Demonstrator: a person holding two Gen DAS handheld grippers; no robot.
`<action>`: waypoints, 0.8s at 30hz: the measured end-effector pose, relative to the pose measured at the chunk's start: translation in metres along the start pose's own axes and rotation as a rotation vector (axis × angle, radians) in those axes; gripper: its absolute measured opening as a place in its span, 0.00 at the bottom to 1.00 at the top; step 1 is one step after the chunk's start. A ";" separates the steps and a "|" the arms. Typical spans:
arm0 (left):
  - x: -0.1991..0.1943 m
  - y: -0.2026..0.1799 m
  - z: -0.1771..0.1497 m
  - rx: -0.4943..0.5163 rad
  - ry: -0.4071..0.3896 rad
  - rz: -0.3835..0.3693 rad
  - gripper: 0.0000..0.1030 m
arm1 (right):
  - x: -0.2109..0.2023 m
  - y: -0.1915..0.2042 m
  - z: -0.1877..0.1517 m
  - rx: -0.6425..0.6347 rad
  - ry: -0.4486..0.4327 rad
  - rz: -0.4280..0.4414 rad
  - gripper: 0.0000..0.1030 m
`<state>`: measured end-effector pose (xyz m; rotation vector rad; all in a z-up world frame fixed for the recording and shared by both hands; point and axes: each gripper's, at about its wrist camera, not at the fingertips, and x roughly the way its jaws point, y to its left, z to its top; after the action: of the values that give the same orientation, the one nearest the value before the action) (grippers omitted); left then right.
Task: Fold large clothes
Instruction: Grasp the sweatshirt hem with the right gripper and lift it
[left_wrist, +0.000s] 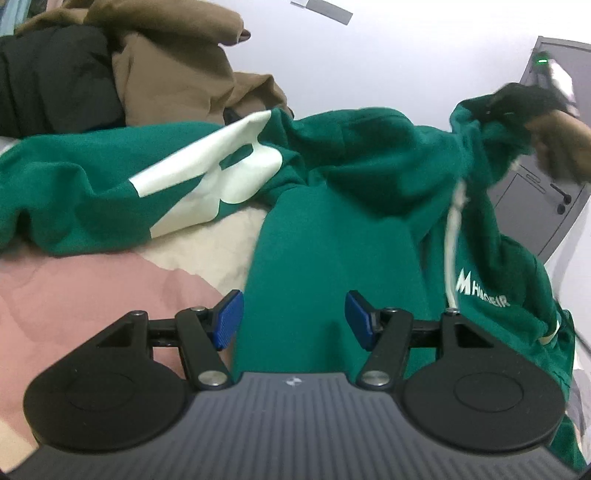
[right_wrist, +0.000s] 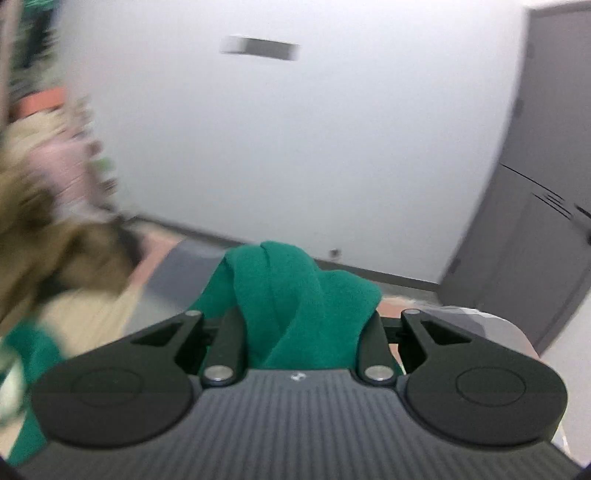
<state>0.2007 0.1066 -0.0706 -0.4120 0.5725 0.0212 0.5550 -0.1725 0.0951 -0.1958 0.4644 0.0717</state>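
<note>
Nearest in the left wrist view: left claw (left_wrist: 293, 319), blue pads (left_wrist: 229, 320) spread apart with nothing pinched between them, poised over a flat band of the green hoodie (left_wrist: 332, 236). Band running straight out from between the two fingers, passing under the gap but not pressed by either pad as far as can be seen. To the left of the claw, bare pink bedding (left_wrist: 74, 288) and a cream patch (left_wrist: 207, 251) of the same bed.

Further out, hoodie body spread leftward across the bed, with a big white letter print (left_wrist: 207, 177) facing up. Right-hand part of the hoodie raised and draped, a white drawstring (left_wrist: 452, 236) hanging down it beside a small white logo (left_wrist: 480, 291).

At the far upper right, blurred, right claw (left_wrist: 517, 99) lifting a bunch of the green cloth high above the bed.

Beyond the hoodie at the upper left, brown garment (left_wrist: 177, 66) heaped beside black garment (left_wrist: 51, 81), both against the white wall (left_wrist: 369, 55). Grey door (left_wrist: 554, 177) at the far right.

In the right wrist view, right claw (right_wrist: 301, 325) closed tight on a thick fold of green hoodie (right_wrist: 295, 284), cloth bulging up and forward over the fingers and hiding the pads. Surroundings smeared; white wall (right_wrist: 295, 147) and grey door (right_wrist: 546, 184) behind.
</note>
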 end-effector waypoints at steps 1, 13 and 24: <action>0.005 0.002 0.000 -0.005 0.001 -0.009 0.64 | 0.027 -0.008 0.008 0.056 0.016 -0.031 0.22; 0.050 0.025 -0.005 -0.094 0.019 -0.079 0.64 | 0.218 -0.047 -0.089 0.261 0.144 -0.078 0.40; 0.042 0.016 -0.006 -0.045 0.003 -0.058 0.64 | 0.151 -0.064 -0.099 0.332 0.071 -0.022 0.79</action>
<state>0.2306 0.1147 -0.1030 -0.4729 0.5633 -0.0224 0.6533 -0.2520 -0.0487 0.1230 0.5372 -0.0346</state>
